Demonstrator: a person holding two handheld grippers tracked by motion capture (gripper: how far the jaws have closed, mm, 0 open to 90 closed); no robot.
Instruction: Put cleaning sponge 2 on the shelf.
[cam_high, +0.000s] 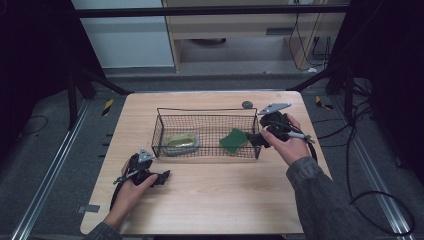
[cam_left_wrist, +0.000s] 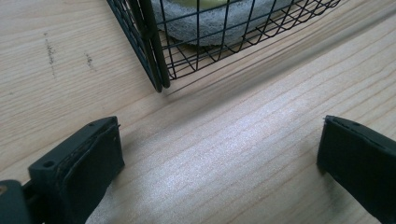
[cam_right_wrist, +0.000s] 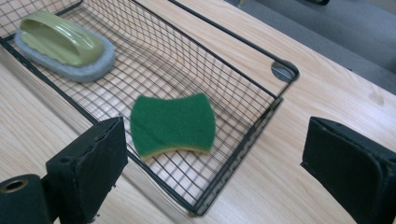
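Nearest, the left gripper (cam_high: 162, 177) is rested on the table (cam_high: 215, 200), jaws apart and empty. Farther on, the right gripper (cam_high: 256, 140) is held wide open beside the wire basket (cam_right_wrist: 243, 154), where the green sponge (cam_right_wrist: 173, 123) lies. Its rim could be snagged by a low approach.

One basket (cam_high: 207, 114) (two scrubbers (cam_right_wrist: 172, 125))

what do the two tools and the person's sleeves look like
Both the left tool and the right tool are black, each topped by a grey three-cornered plate and trailing a dark cable. In the gripper views their jaws are thick, black, blocky pads with worn edges. The person wears grey sleeves.
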